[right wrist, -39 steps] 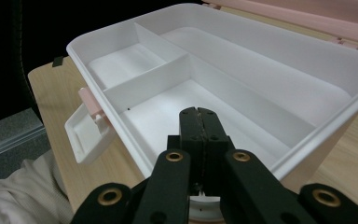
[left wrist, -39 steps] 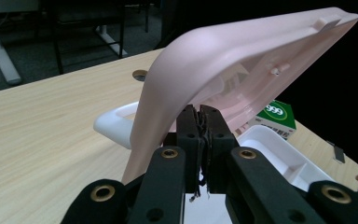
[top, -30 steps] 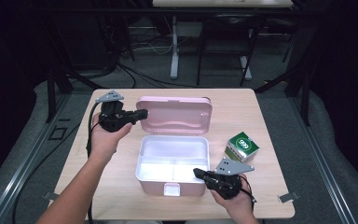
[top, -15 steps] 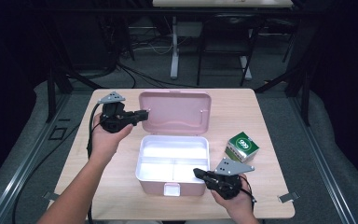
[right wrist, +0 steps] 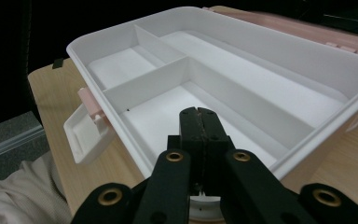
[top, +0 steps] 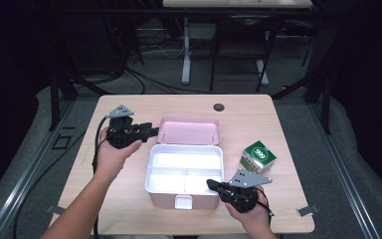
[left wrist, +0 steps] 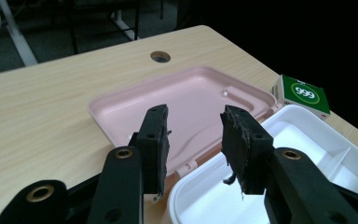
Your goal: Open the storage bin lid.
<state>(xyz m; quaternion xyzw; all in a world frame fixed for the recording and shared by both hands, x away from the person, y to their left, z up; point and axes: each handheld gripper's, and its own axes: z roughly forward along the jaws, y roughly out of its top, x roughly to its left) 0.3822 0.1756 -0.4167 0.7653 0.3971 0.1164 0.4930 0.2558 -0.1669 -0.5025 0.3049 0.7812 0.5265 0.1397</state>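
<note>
Lunch box (top: pixel 185 174) sits open mid-table, pink lid (top: pixel 189 131) flat behind; left gripper (top: pixel 151 131) fingers just opening, nothing between them, right gripper (top: pixel 213 184) fingers together at near-right rim, risk: pushing it could slide the box.

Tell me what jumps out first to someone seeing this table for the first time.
The open lunch box at the table's middle: a white divided tray with its pink lid laid flat behind it. The left gripper sits at the lid's left edge, its jaws having just been opening with nothing between them, while the right gripper rests shut at the tray's near right corner. A small green box stands to the right.
</note>
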